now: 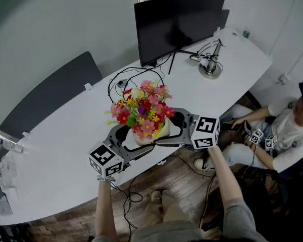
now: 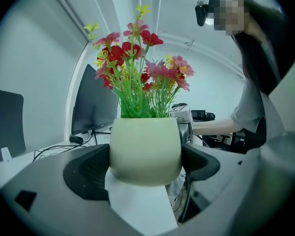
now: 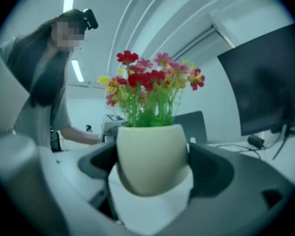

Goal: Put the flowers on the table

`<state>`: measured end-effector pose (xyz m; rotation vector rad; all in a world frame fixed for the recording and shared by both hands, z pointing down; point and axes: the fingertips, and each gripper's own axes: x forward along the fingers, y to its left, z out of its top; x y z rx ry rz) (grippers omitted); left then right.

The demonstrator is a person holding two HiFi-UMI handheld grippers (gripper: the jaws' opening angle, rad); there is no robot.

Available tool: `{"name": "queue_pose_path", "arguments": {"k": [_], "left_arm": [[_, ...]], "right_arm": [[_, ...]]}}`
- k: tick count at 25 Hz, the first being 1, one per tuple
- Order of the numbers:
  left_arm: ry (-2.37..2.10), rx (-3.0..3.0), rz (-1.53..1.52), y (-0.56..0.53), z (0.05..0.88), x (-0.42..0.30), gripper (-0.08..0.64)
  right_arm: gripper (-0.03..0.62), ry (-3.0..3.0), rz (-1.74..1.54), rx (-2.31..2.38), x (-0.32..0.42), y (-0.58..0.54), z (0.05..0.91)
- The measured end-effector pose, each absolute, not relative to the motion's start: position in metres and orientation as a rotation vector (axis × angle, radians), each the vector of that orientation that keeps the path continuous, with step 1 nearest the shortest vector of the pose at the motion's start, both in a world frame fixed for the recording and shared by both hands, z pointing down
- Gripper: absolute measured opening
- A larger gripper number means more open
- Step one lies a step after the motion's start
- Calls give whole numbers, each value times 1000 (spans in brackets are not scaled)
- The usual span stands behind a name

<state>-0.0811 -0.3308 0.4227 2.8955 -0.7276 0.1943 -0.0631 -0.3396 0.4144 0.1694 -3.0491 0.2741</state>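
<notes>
A bunch of red, pink and yellow flowers [image 1: 143, 110] stands in a round white pot [image 1: 152, 135] at the front edge of the white table [image 1: 60, 155]. My left gripper [image 1: 135, 139] clasps the pot from the left and my right gripper [image 1: 172, 127] from the right. In the left gripper view the pot [image 2: 145, 149] fills the gap between the jaws and touches both, with the flowers [image 2: 137, 68] upright above it. The right gripper view shows the same pot [image 3: 152, 156] pinched between its jaws. I cannot tell whether the pot's base rests on the table.
A dark monitor [image 1: 177, 26] stands at the back of the table, with black cables [image 1: 129, 77] in front of it and a desk lamp [image 1: 210, 64] to its right. A dark chair back [image 1: 50, 97] lies behind the table. A seated person [image 1: 280, 132] is at the right.
</notes>
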Motion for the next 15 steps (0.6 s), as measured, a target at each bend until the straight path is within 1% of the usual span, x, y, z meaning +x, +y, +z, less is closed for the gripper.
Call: {"name": "queue_pose_path", "arguments": {"k": [15], "left_arm": [[-758,2889,241,-350,483,-82,449]], "right_arm": [[448,-3054,254,163,-64,-358,474]]}}
